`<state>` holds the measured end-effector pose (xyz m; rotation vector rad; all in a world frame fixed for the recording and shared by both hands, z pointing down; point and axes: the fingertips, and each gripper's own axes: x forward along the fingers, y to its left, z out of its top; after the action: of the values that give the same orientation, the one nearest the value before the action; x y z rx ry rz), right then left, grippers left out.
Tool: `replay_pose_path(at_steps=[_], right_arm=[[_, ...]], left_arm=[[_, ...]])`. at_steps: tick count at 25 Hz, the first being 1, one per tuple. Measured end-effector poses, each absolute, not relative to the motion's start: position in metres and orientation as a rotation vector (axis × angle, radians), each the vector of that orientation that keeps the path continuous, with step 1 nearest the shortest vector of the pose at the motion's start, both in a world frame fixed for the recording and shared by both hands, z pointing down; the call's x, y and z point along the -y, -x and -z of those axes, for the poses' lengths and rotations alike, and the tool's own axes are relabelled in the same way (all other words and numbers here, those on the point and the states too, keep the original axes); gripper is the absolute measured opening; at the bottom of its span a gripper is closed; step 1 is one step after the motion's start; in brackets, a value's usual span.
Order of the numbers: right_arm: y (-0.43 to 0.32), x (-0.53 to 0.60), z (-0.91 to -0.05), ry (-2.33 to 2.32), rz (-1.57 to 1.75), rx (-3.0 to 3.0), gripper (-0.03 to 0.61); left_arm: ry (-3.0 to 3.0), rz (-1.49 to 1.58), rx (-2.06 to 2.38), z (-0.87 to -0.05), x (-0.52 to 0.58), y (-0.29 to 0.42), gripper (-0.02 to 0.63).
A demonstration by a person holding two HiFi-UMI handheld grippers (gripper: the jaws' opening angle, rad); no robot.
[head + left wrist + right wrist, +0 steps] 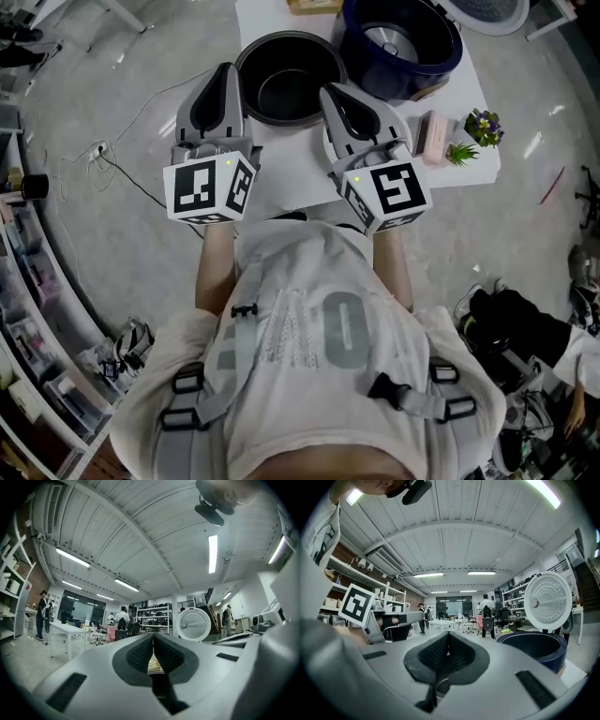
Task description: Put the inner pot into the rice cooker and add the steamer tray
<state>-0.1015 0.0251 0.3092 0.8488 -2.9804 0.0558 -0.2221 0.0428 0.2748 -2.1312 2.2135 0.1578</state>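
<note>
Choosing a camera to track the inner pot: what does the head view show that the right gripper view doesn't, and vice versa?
Head view only: the black inner pot on the white table, a pink box, a small plant. Right gripper view only: the ceiling and its strip lights. Both: the dark blue rice cooker, the left gripper, the right gripper.

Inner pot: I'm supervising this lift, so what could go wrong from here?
1. The left gripper and right gripper both have their jaws together and empty. Pushed forward like that, they might shove the inner pot instead of gripping its rim.
2. The pot sits close beside the rice cooker, so lifting it could knock the cooker.
3. The pink box and small plant near the right gripper could be swept off the table.
</note>
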Motion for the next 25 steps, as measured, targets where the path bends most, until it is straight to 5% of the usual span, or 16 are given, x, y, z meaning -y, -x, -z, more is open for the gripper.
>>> replay_pose_path(at_steps=[25], right_arm=[[0.129,0.027,-0.317,-1.006,-0.093,2.965,0.006]], left_arm=[[2.094,-0.113,-2.244,-0.286,-0.019,0.265,0.023]])
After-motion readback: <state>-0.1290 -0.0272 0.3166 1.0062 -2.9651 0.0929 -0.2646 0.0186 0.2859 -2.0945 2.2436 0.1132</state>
